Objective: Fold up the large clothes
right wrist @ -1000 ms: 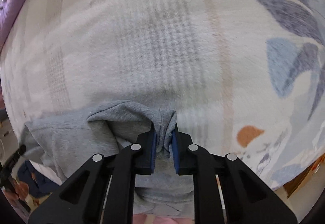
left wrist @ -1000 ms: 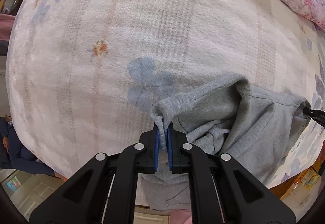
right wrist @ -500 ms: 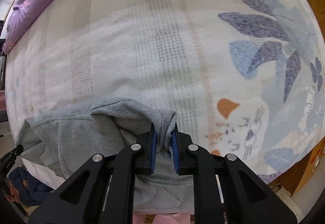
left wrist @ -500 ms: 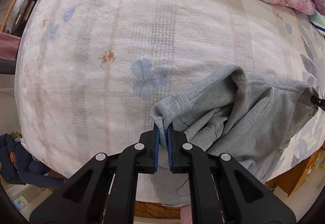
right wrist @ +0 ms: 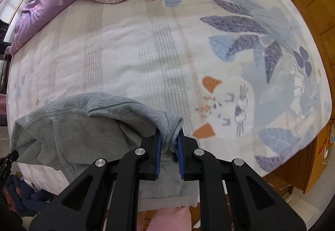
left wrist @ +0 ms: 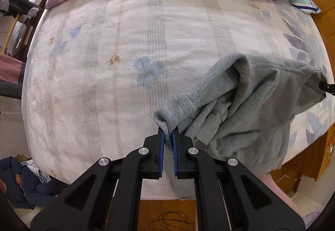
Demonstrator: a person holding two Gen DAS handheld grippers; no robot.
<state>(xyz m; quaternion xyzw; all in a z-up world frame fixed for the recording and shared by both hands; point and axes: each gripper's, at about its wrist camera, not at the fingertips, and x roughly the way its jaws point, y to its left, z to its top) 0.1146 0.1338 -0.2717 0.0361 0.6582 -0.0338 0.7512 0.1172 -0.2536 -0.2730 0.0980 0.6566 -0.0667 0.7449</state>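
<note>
From my seat I can read no text, label, brand, number or sign in either wrist view. The fleecy white bed blanket [left wrist: 129, 46] carries only printed blue flowers and leaves, and the grey knit sweatshirt [right wrist: 83, 126] shows no tag or print that I can make out.

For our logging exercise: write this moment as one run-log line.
left gripper: shut on grey sweatshirt | right gripper: shut on grey sweatshirt | sweatshirt hangs above bed
</note>
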